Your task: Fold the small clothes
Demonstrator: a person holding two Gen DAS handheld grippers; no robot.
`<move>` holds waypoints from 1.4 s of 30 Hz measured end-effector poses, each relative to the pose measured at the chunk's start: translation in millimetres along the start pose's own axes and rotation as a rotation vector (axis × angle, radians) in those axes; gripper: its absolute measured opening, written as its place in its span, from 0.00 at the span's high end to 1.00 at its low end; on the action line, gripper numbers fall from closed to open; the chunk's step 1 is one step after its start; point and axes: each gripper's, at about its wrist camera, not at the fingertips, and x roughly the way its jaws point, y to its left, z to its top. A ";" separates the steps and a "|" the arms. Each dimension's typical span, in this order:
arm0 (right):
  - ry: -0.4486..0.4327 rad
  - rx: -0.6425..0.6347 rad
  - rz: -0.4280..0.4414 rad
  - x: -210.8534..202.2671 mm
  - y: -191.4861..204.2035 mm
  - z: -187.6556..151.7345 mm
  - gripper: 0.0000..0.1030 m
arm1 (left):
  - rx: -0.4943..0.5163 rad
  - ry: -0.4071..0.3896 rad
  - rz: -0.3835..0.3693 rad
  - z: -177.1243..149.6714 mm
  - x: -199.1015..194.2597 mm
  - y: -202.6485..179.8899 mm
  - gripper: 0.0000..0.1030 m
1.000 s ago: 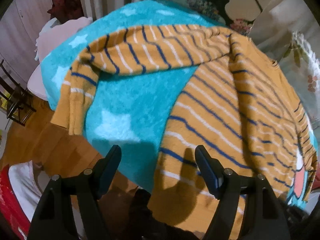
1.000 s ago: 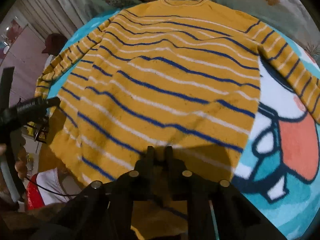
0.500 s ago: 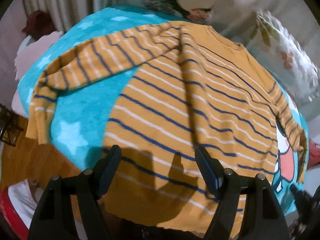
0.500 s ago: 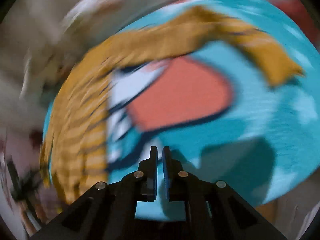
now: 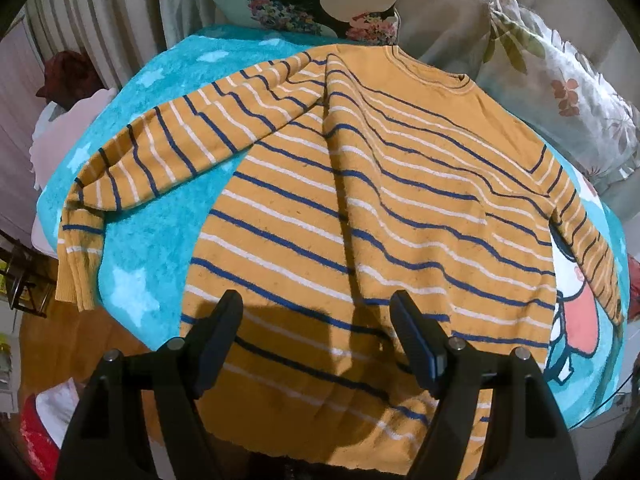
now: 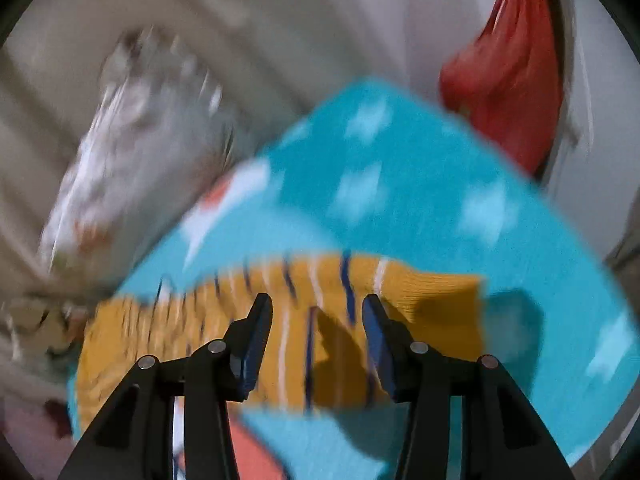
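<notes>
An orange sweater [image 5: 380, 208] with blue and white stripes lies spread flat on a turquoise star-print blanket [image 5: 160, 232], collar at the far side. Its left sleeve [image 5: 168, 152] stretches out to the left, the cuff hanging over the blanket's edge. My left gripper [image 5: 316, 320] is open and empty, hovering above the sweater's bottom hem. In the blurred right wrist view, my right gripper [image 6: 316, 320] is open, its fingers either side of the sweater's right sleeve [image 6: 320, 308] near the cuff. Whether it touches the sleeve I cannot tell.
Floral pillows [image 5: 560, 92] and curtains [image 5: 100, 24] stand behind the blanket. Wooden floor [image 5: 60, 344] lies below its left edge, with red and white cloth [image 5: 40, 424] at the lower left. A red bag [image 6: 508, 80] hangs at the right.
My left gripper swung right and now faces the sweater's body squarely. My right gripper swung from the hem across to the right sleeve and opened from shut.
</notes>
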 end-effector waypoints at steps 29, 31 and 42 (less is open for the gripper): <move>0.011 0.152 0.030 5.1 -8.0 -32.3 0.90 | -0.062 -0.022 0.027 35.0 4.7 37.0 0.27; -0.021 0.047 0.026 -12.1 25.7 -27.7 0.91 | -0.065 -0.022 0.012 42.9 8.9 45.4 0.27; 0.064 -0.408 0.254 -18.2 274.8 -87.9 0.93 | -0.048 -0.071 -0.039 73.9 7.5 104.6 0.27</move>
